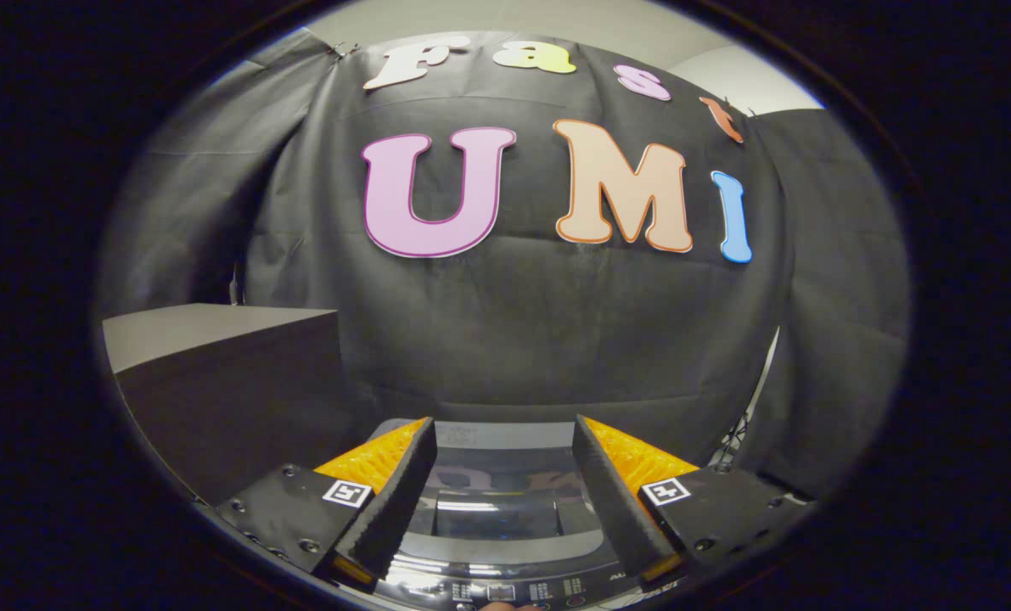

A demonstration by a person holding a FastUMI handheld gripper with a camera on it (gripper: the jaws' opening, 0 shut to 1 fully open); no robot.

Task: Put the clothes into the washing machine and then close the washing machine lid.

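Observation:
The washing machine [505,501] stands below and just ahead of my fingers, seen from above its front panel. Its dark glossy lid [497,513] lies flat and shut over the tub, with the wall mirrored in it. A row of buttons on the control panel [505,591] runs under my fingers. My gripper [503,437] hangs above the lid, open, with nothing between the two fingers. I see no clothes outside the machine.
A dark table or box [225,373] with a flat grey top stands left of the machine, higher than the lid. Black cloth hangs as a wall close behind the machine. Some cables and a stand [738,437] show at the right past the cloth's edge.

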